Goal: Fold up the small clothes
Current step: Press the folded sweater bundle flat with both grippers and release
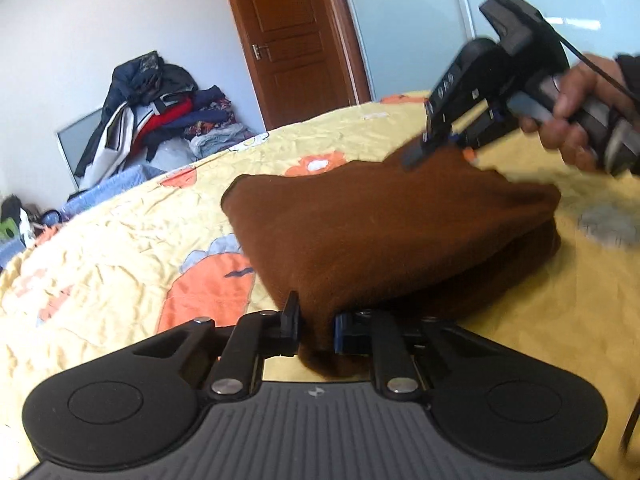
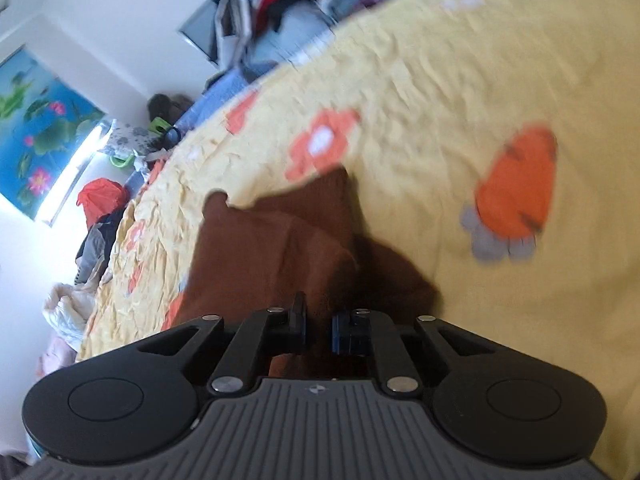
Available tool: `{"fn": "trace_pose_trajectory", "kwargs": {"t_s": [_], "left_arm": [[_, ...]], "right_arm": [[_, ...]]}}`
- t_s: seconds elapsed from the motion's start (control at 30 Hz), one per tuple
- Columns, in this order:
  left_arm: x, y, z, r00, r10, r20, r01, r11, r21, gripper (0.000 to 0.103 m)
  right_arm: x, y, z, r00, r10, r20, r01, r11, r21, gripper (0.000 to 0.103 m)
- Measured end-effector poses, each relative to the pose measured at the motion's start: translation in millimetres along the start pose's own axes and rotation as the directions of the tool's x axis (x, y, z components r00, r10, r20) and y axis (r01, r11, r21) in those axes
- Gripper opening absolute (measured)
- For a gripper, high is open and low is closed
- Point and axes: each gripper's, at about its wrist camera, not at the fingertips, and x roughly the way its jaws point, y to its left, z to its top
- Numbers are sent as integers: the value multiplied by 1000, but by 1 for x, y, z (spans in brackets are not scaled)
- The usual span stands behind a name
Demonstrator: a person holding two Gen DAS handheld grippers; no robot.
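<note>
A brown garment (image 1: 384, 232) lies folded over on the yellow bedspread (image 1: 120, 240). My left gripper (image 1: 316, 330) is shut on the garment's near edge, with cloth bunched between the fingers. My right gripper (image 1: 430, 148), seen from the left wrist view, pinches the garment's far edge and holds it slightly lifted. In the right wrist view my right gripper (image 2: 319, 330) is shut on the brown garment (image 2: 272, 252), which hangs forward from the fingers over the bedspread (image 2: 460, 80).
The bedspread has orange flower and animal prints. A pile of clothes (image 1: 160, 112) sits beyond the bed's far edge against the wall. A brown wooden door (image 1: 292, 36) stands behind. More clothes and bags (image 2: 100, 216) lie off the bed's side.
</note>
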Motion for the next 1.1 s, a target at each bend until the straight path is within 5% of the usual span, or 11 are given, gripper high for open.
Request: {"fn": "trace_pose_trajectory", "kwargs": {"t_s": [0.13,0.2,0.27,0.33,0.5,0.7,0.77,0.83,0.93,1.03,1.1], "left_arm": [[-3,-2,-10,1000,1,-3,0,1000,23,13],[-10,5,-6,998,-56,3,56,998,-18,16],[-24,14,-7,992,-126,16,126,990,-62,21],[-37,22,-12,984,-175,21,176,981,-80,31],[-39,11,-23,994,-107,-21,106,993,-50,37],[-30,-15,-12,1000,-16,6,16,1000,-1,37],[-21,-18,-13,1000,2,-11,-2,1000,4,27],[-22,-17,-17,1000,-5,0,5,1000,-3,15],[-27,-9,-20,999,-33,-5,33,999,-19,14],[-42,15,-18,986,-163,-17,161,981,-105,15],[-49,44,-19,968,-249,14,246,941,-235,19]], "right_arm": [[13,-23,-3,999,-49,15,49,999,-2,12],[5,-25,-7,1000,-10,28,8,999,39,24],[-13,-22,-12,999,11,46,-15,998,68,60],[-39,-14,-21,993,41,111,-48,997,63,81],[-71,29,-42,987,136,86,-132,990,-50,81],[-34,87,-47,983,180,-48,-186,967,-174,82],[-18,97,-43,980,185,-74,-195,963,-183,85],[-2,99,-42,981,169,-99,-186,963,-193,94],[28,77,-46,989,75,-130,-99,977,-188,89],[13,68,-47,989,125,-78,-136,978,-156,89],[-11,60,-43,987,164,-4,-163,980,-114,93]]}}
